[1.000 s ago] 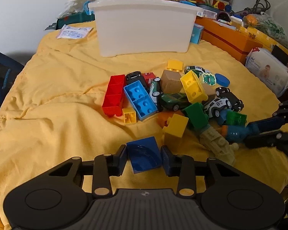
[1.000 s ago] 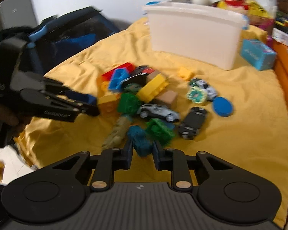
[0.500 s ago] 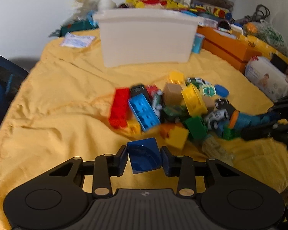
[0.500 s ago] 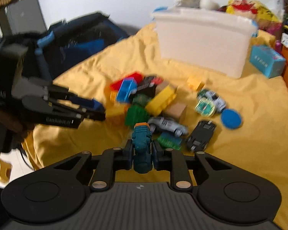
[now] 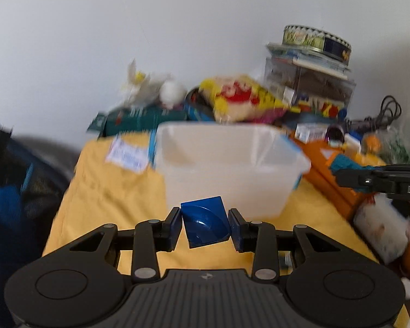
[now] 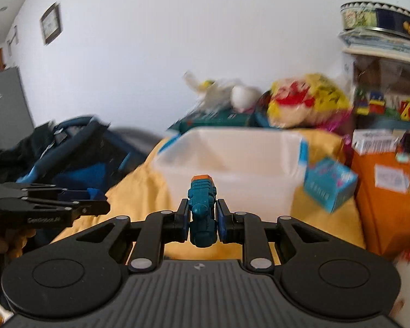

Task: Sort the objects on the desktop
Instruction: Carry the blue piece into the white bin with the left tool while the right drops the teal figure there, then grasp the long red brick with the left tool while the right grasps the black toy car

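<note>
My left gripper (image 5: 205, 225) is shut on a dark blue block with a curved hollow (image 5: 205, 225), held in the air just before the white plastic bin (image 5: 224, 164). My right gripper (image 6: 202, 218) is shut on a teal toy train with an orange top (image 6: 202, 207), raised in front of the same bin (image 6: 232, 169). Each gripper shows in the other's view: the right one at the right edge (image 5: 380, 181), the left one at the left edge (image 6: 54, 205). The toy pile on the yellow cloth is out of view.
The yellow cloth (image 5: 109, 191) covers the table. Behind the bin lie bags and boxes (image 5: 240, 104). An orange box (image 6: 388, 191) and a light blue carton (image 6: 330, 186) stand right of the bin. A dark blue bag (image 6: 68, 153) sits at the left.
Both grippers have risen from the toy pile and moved forward to the white bin, each carrying its toy. The pile has dropped out of view.
</note>
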{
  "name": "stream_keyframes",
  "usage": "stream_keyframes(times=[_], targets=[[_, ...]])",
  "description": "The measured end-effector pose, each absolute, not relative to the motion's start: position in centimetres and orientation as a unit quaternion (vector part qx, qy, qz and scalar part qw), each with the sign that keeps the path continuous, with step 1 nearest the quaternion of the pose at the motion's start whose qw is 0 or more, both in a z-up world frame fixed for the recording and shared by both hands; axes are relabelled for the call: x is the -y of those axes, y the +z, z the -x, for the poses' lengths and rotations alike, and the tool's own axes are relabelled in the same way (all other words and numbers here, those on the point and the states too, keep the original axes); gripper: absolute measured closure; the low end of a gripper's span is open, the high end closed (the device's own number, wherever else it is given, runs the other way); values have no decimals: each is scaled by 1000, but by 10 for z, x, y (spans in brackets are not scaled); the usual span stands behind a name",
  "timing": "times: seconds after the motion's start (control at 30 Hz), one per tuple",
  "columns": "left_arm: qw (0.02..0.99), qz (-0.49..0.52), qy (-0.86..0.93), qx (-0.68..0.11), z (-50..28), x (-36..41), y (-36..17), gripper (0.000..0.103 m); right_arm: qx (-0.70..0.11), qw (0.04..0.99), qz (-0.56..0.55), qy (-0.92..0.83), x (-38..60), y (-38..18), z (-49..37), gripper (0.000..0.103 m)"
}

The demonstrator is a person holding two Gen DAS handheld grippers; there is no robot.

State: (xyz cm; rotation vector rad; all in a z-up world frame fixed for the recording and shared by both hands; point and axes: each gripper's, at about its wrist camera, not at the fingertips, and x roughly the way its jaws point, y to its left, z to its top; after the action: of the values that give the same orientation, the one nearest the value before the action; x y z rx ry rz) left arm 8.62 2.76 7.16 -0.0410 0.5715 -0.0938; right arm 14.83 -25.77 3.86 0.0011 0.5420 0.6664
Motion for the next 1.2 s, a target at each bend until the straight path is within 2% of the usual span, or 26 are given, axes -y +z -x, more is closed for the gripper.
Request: stream_keyframes(times=[0.27, 0.7, 0.73, 0.77, 0.83, 0.87, 1.1, 1.2], targets=[[960, 26, -43, -277, -160, -13, 77, 62, -266, 923, -10, 276, 240, 45, -218, 80], [951, 9, -18, -307, -253, -13, 70, 62, -326, 916, 11, 233, 215, 16, -297, 80], [950, 6, -15, -311, -257, -13, 68, 56, -330, 915, 13, 233, 212, 13, -301, 79], [947, 4, -14, -320, -261, -13, 66, 46, -334, 914, 19, 232, 209, 11, -304, 78], [946, -3, -5, -323, -263, -12, 64, 37, -340, 912, 31, 226, 205, 8, -307, 48], [948, -7, -2, -319, -261, -13, 64, 36, -337, 914, 32, 224, 204, 8, -306, 45], [956, -8, -12, -292, -208, -25, 66, 34, -280, 927, 30, 247, 223, 27, -266, 45], [960, -10, -15, -281, -165, -30, 60, 28, -259, 933, 27, 249, 238, 28, -225, 38]])
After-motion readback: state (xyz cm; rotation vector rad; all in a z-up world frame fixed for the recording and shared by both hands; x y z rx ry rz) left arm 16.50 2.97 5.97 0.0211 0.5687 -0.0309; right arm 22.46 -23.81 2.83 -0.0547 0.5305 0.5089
